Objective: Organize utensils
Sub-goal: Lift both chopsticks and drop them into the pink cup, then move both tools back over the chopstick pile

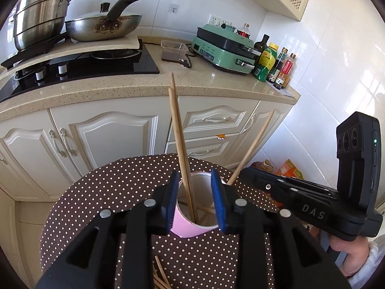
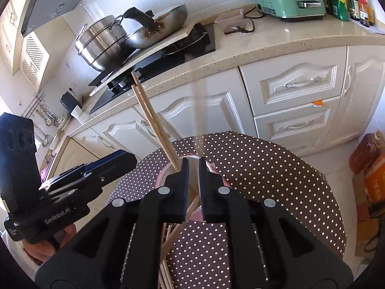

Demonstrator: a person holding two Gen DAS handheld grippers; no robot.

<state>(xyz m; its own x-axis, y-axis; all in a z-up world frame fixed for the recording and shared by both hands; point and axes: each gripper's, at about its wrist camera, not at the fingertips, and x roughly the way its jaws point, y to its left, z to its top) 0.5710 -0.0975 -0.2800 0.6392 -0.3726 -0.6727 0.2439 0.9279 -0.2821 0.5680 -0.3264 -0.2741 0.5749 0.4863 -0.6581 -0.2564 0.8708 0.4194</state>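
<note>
A pink paper cup (image 1: 184, 227) stands on a round brown polka-dot table (image 1: 115, 187). My left gripper (image 1: 195, 202) is shut on the cup, one finger on each side of its rim. Two wooden chopsticks (image 1: 179, 144) stand upright in the cup. My right gripper (image 2: 193, 187) hovers over the cup (image 2: 216, 171) and is shut on one chopstick (image 2: 179, 226), which slants down past its jaws; in the left wrist view that chopstick (image 1: 250, 148) leans out to the right. The standing pair (image 2: 151, 115) rises left of the right fingers. Loose chopsticks (image 1: 158, 277) lie on the table near me.
Behind the table runs a kitchen counter (image 1: 144, 84) with cream cabinets, a black stove (image 1: 91, 65) carrying a steel pot (image 1: 41, 16) and wok (image 1: 103, 26), a green appliance (image 1: 223, 48) and sauce bottles (image 1: 272, 62). Bottles and boxes (image 2: 370, 166) stand on the floor at right.
</note>
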